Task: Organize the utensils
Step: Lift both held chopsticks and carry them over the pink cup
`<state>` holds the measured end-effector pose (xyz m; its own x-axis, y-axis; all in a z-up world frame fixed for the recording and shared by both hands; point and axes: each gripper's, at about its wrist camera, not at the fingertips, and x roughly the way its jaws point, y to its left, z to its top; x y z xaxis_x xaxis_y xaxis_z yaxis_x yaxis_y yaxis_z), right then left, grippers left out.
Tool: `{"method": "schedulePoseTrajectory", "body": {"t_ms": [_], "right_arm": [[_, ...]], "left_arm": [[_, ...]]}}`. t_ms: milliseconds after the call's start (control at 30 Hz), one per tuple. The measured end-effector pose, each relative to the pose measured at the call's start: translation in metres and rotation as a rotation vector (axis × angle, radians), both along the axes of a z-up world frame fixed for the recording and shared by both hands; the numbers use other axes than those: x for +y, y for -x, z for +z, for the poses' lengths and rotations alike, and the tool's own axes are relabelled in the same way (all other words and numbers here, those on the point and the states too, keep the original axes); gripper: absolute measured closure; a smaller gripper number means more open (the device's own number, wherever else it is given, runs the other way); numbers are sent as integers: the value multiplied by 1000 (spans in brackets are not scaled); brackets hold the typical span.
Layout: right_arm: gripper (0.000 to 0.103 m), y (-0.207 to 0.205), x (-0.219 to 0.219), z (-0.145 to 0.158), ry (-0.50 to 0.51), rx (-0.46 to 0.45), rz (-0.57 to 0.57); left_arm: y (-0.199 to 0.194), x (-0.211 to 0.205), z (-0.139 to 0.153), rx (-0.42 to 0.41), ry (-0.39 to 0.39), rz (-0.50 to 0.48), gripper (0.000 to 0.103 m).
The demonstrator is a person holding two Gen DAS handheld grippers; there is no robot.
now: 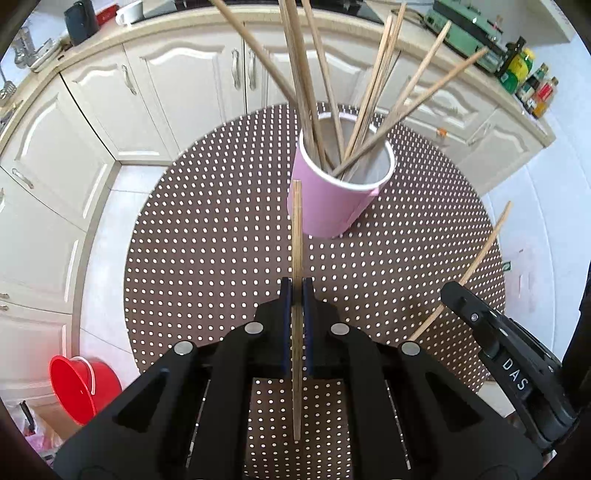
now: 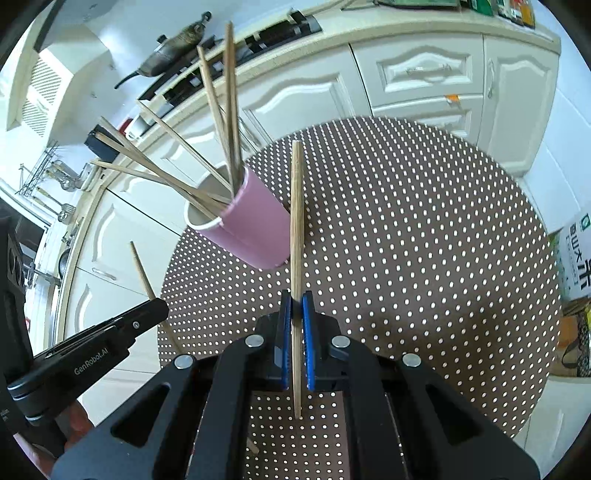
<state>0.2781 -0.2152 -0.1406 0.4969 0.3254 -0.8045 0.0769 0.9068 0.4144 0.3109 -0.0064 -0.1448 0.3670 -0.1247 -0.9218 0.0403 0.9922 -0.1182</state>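
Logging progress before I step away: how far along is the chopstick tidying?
Done: several chopsticks already stand in the pink cup. In hand: the left hand-held gripper and the right hand-held gripper each pinch one chopstick above the dotted table. Left: dropping both into the cup.

Round brown surface (image 1: pixel 207 258) with white dot pattern sitting in kitchen, pale tiled floor (image 1: pixel 110 229) showing around it. Cream cabinets (image 1: pixel 173 81) curving behind, counter (image 1: pixel 110 40) running along top. Red bucket (image 1: pixel 79 384) standing on floor at lower left. Dark box (image 1: pixel 81 20) and white mug (image 1: pixel 130 13) resting on counter. Green appliance (image 1: pixel 461 26) and bottles (image 1: pixel 532 81) lining counter at right. Dark pan (image 2: pixel 173 44) lying on hob. Printed carton (image 2: pixel 576 258) standing at right edge.
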Motion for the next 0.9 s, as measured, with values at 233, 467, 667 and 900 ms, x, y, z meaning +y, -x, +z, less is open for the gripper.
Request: {"method": "schedulePoseTrajectory", "body": {"t_ms": [233,467,667,900], "right_arm": [[98,6,-4,19,7,-55,5],[98,13,-13,37,3,-112,-3],[98,11,-20,60,-9,-190,-10],[98,5,-29,83,-31,-269,-19]], "left_arm": [[11,3,23,-69,9,32,97],[20,4,47,-139,18,47,97],[25,1,71,-208,26,57,97],[23,-2,94,-269,17,58,97]]}}
